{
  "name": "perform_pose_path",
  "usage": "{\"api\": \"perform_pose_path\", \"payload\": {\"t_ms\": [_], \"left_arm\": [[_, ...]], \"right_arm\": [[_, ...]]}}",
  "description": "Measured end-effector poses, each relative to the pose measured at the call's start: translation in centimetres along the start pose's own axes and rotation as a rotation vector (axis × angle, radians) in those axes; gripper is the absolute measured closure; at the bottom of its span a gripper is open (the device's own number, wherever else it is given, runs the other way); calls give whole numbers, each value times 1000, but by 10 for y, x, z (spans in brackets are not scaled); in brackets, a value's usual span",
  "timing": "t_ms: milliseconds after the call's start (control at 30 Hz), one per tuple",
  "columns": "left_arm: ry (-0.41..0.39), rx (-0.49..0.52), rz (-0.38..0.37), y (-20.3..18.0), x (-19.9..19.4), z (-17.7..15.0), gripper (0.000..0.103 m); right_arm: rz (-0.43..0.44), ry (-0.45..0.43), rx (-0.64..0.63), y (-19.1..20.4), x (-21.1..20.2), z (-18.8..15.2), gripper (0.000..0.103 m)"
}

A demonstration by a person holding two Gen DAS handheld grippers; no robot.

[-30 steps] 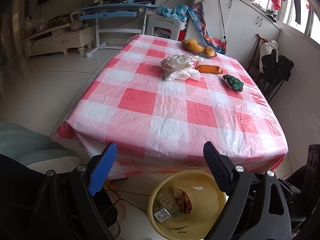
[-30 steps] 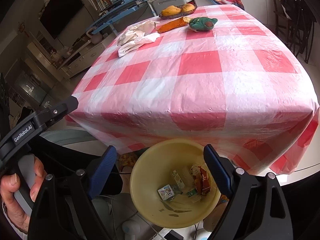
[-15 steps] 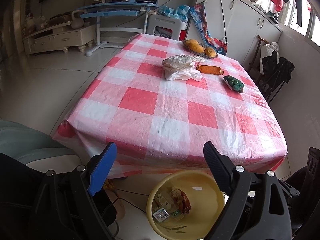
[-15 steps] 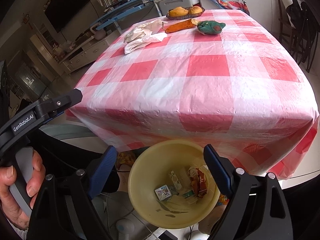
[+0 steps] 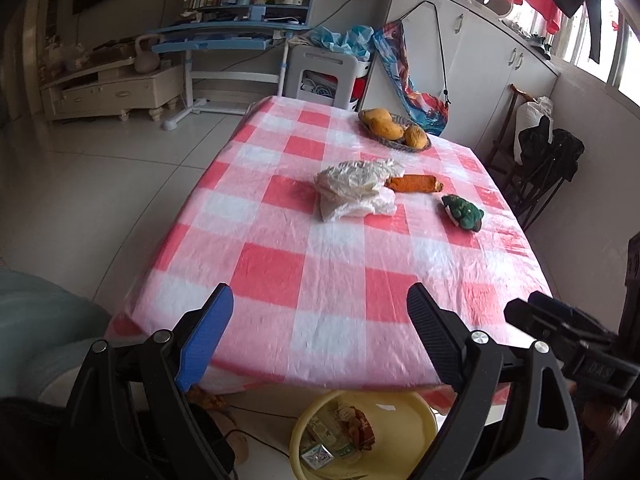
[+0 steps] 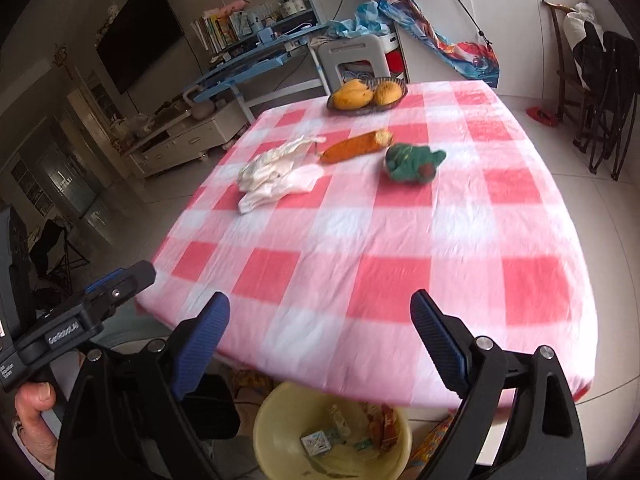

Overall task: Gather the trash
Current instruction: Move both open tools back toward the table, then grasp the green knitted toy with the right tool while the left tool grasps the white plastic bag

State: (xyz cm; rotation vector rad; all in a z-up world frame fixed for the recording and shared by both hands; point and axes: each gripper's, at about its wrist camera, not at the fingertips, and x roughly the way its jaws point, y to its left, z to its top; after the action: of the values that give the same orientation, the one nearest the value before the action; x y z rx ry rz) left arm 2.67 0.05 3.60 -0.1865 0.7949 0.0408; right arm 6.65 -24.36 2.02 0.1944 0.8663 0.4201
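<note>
A yellow bin (image 5: 404, 420) (image 6: 276, 416) with wrappers in it stands on the floor under the table's near edge. On the red-and-white checked cloth (image 5: 264, 268) lie a crumpled white plastic bag (image 5: 356, 188) (image 6: 276, 176), an orange wrapper-like piece (image 5: 414, 183) (image 6: 356, 146) and a green lump (image 5: 464, 212) (image 6: 412, 160). My left gripper (image 5: 320, 300) is open over the near table edge, with nothing in it. My right gripper (image 6: 320, 304) hovers there too; its jaws are opening and nothing is between them. The trash lies well beyond both.
A basket of yellow fruit (image 5: 394, 128) (image 6: 366, 94) sits at the table's far end. A white stool (image 5: 324, 72), a blue desk (image 5: 224, 36) and cupboards stand behind. Dark folding chairs (image 6: 604, 92) are at the right. A hand (image 6: 32, 404) holds the left gripper's handle.
Both grippers have risen and moved forward from over the bin to over the table's near edge. The bin has slid to the bottom of both views. The table items look nearer.
</note>
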Motion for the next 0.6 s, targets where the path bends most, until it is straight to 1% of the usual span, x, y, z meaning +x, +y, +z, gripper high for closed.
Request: {"api": "perform_pose_path", "payload": {"t_ms": [67, 133, 167, 267, 400, 467, 533, 600], "left_arm": [[-7, 27, 5, -4, 12, 20, 18], [9, 64, -14, -10, 28, 39, 18], [22, 94, -22, -15, 37, 48, 18], [27, 191, -4, -33, 64, 69, 18], [66, 278, 9, -56, 104, 86, 18], [92, 326, 41, -67, 126, 91, 18], [116, 345, 53, -72, 144, 96, 19], [137, 321, 35, -71, 156, 103, 33]], "right_arm": [[-36, -6, -10, -9, 9, 22, 15], [-60, -14, -32, -16, 18, 41, 15], [-67, -15, -40, -20, 23, 49, 15], [-90, -8, -63, -32, 39, 72, 15], [-88, 17, -68, -45, 61, 83, 16], [-84, 38, -71, -48, 72, 85, 19], [-77, 60, -76, -50, 81, 87, 21], [-75, 70, -78, -51, 87, 88, 24]]}}
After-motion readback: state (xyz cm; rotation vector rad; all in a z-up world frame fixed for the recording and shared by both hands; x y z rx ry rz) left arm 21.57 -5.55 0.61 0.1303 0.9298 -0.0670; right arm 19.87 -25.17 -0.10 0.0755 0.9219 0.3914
